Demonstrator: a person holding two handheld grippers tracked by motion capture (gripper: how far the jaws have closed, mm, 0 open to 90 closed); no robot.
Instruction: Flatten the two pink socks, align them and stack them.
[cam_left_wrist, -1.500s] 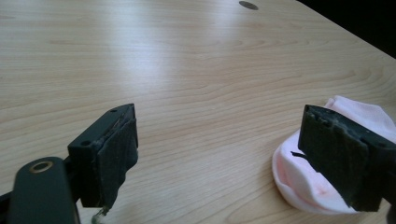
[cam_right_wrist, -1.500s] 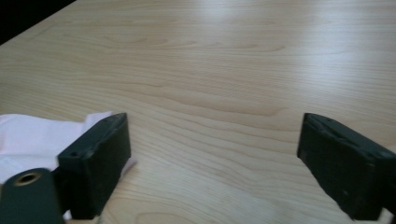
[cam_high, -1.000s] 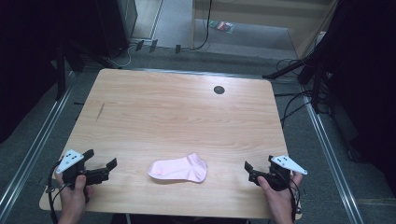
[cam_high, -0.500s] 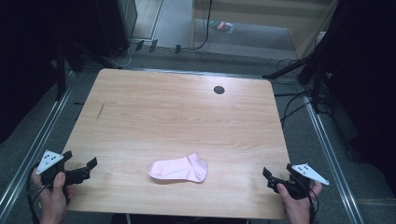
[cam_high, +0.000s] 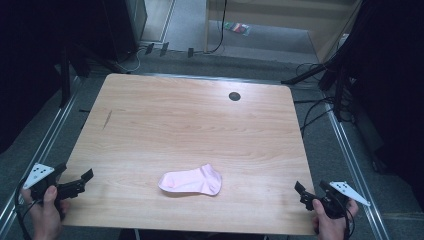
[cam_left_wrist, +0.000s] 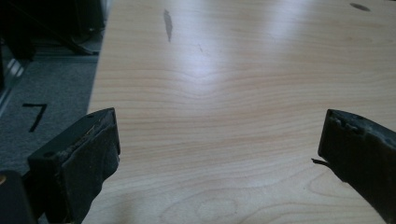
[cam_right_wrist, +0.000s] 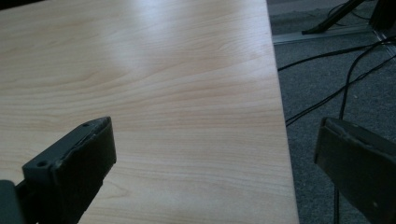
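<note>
A dark mark shaped like a "7" (cam_left_wrist: 35, 115) lies on the grey floor (cam_left_wrist: 46, 84).

Both tools, left tool (cam_high: 82, 181) and right tool (cam_high: 303, 194), drew outward to the table corners.

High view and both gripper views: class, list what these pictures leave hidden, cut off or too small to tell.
1. High view: underside of the flat pale pink fabric sock, hidden against the light wooden table.
2. High view: small dark round mark on the table, too small to identify.
3. High view: both forearms, cut off by the bottom edge.
4. Left gripper view: right finger cut off by the frame's edge.
</note>
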